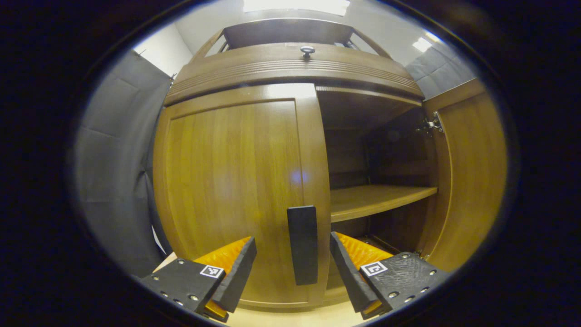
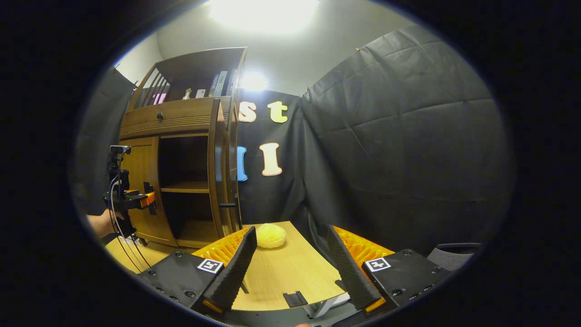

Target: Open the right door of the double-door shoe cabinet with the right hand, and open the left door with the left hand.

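Shoe cabinet (image 1: 290,68) dead ahead of the left gripper (image 1: 292,268); right door (image 1: 472,181) swung open, left door (image 1: 236,190) shut, its handle (image 1: 302,245) between the wide, empty jaws; next, probably, close and pull; right gripper (image 2: 290,268) open, empty, well back.

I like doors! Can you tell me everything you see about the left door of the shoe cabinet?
The left door looks like glossy brown wood, a flat panel inside a raised frame. It is shut, while the right door stands swung open. A dark upright handle sits near its inner edge. The left gripper is open, its fingers on either side of that handle, not yet pressing it.
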A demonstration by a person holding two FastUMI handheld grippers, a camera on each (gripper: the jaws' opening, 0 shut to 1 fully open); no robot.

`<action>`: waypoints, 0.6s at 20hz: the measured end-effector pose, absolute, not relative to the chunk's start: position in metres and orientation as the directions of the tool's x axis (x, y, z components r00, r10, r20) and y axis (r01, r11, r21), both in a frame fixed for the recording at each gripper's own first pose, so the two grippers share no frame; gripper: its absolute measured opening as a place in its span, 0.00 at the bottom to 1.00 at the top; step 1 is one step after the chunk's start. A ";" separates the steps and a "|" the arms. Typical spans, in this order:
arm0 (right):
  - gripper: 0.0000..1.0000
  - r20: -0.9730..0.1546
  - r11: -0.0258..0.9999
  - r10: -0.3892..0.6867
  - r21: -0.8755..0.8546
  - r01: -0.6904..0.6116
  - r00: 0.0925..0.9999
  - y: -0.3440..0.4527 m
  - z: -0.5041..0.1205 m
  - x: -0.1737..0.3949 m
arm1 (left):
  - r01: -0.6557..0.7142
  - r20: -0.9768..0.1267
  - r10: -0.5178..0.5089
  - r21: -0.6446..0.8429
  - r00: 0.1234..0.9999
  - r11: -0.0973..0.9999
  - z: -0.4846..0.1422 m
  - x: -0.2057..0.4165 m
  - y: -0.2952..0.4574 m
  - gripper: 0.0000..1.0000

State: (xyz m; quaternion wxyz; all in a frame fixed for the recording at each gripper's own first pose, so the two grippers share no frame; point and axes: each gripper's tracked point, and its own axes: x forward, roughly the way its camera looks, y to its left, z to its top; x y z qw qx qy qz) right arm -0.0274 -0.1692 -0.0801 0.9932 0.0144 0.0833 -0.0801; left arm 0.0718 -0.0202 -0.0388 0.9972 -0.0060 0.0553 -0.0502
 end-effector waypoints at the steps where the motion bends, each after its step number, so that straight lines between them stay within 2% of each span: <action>1: 0.92 -0.168 0.987 -0.158 0.015 0.163 0.973 -0.168 -0.080 -0.028 | 0.109 -0.108 -0.111 -0.023 0.988 0.994 -0.039 0.075 -0.023 0.90; 3: 0.92 -0.170 0.987 -0.156 0.018 0.161 0.973 -0.167 -0.081 -0.029 | 0.132 -0.109 -0.134 -0.025 0.985 0.991 -0.040 0.079 -0.028 0.82; 4: 0.92 -0.170 0.987 -0.152 0.021 0.158 0.974 -0.167 -0.082 -0.029 | 0.146 -0.104 -0.148 -0.023 0.984 0.989 -0.039 0.080 -0.032 0.82; 5: 0.98 -0.169 0.988 -0.148 0.024 0.154 0.974 -0.165 -0.083 -0.030 | 0.121 -0.093 -0.122 -0.015 0.988 0.992 -0.038 0.083 -0.026 0.70; 8: 0.98 -0.166 0.990 -0.129 0.029 0.136 0.978 -0.160 -0.084 -0.027 | 0.118 -0.129 -0.121 -0.032 0.984 0.992 -0.046 0.083 -0.029 0.33; 12: 0.98 -0.164 0.994 -0.104 0.027 0.110 0.981 -0.153 -0.084 -0.023 | 0.109 -0.163 -0.119 -0.064 0.980 0.992 -0.046 0.080 -0.031 0.24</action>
